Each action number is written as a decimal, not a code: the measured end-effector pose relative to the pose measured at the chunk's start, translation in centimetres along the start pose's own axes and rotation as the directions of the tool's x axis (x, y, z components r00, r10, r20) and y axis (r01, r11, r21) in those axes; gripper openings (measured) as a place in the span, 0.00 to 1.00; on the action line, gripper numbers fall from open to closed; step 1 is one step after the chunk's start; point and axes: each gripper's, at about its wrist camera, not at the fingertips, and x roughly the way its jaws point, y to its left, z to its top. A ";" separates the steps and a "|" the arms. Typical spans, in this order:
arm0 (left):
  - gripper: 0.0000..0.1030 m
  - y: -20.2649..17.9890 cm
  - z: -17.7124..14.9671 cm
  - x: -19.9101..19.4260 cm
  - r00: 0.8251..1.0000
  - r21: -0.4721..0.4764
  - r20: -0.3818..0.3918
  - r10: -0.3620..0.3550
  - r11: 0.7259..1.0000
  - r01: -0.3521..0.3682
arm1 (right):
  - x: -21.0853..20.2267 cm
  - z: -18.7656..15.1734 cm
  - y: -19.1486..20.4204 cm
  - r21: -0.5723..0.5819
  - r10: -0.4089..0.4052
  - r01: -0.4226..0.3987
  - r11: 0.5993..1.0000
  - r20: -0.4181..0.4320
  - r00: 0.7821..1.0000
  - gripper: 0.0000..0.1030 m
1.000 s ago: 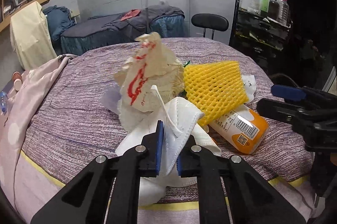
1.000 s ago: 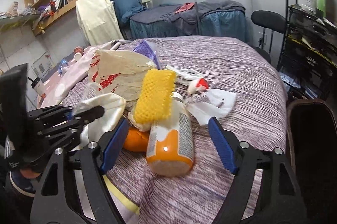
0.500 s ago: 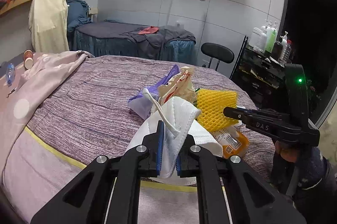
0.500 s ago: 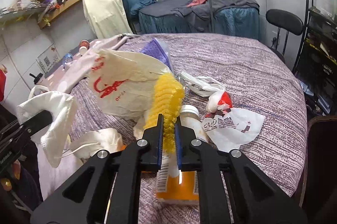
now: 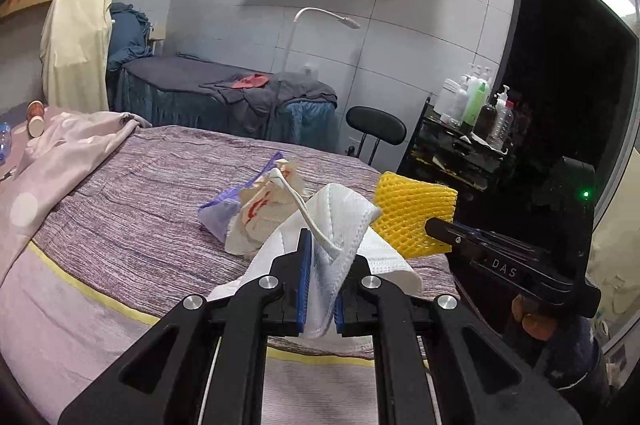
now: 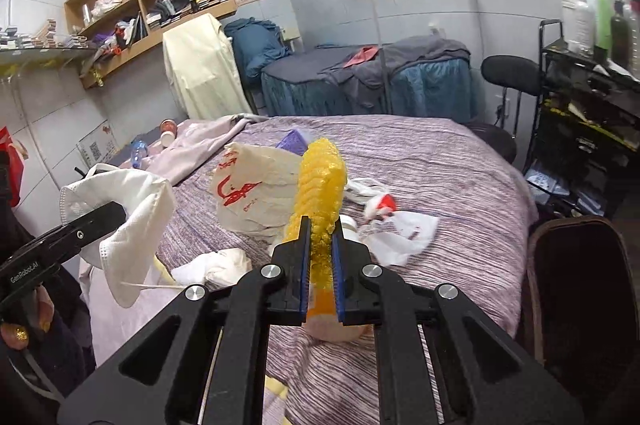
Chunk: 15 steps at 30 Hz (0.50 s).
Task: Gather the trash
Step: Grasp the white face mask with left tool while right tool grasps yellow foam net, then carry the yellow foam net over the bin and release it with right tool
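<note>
My left gripper [image 5: 319, 281] is shut on a white face mask [image 5: 340, 225] and holds it above the near edge of the bed; the mask also shows in the right wrist view [image 6: 132, 221]. My right gripper [image 6: 321, 265] is shut on a yellow foam net [image 6: 320, 193] and holds it up over the trash pile; the net also shows in the left wrist view [image 5: 412, 213]. On the purple bedspread [image 6: 460, 177] lie a white plastic bag with red print [image 6: 248, 193], an orange bottle [image 6: 320, 305] partly hidden under my right gripper, and crumpled white wrappers [image 6: 396, 229].
A purple bag [image 5: 224, 213] lies beside the printed bag. A second white mask [image 6: 216, 265] lies on the bed's near edge. A pink blanket [image 5: 60, 153] covers the bed's left side. A dark bag [image 6: 580, 305] stands at the right. A black cart with bottles [image 5: 468, 145] and a stool [image 5: 376, 125] stand beyond the bed.
My right gripper shut on the yellow foam net and lifted it off the bottle. My left gripper rose and drew back from the pile with the mask.
</note>
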 end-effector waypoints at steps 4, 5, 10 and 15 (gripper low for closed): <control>0.09 -2.2 -0.6 0.7 0.998 0.022 -0.020 -0.054 0.998 0.054 | -2.7 -0.6 -2.1 0.040 -0.048 0.046 0.998 0.036 0.998 0.10; 0.09 -2.7 -0.8 0.9 0.997 0.025 -0.028 -0.072 0.997 0.072 | -3.4 -0.8 -2.7 0.050 -0.059 0.057 0.997 0.043 0.997 0.10; 0.09 -5.8 -1.4 2.1 0.986 0.039 -0.064 -0.156 0.987 0.159 | -6.8 -1.9 -5.8 0.107 -0.144 0.136 0.985 0.074 0.987 0.10; 0.09 -8.6 -2.1 3.7 0.967 0.052 -0.111 -0.229 0.970 0.236 | -9.9 -3.4 -9.6 0.172 -0.234 0.218 0.961 0.079 0.969 0.10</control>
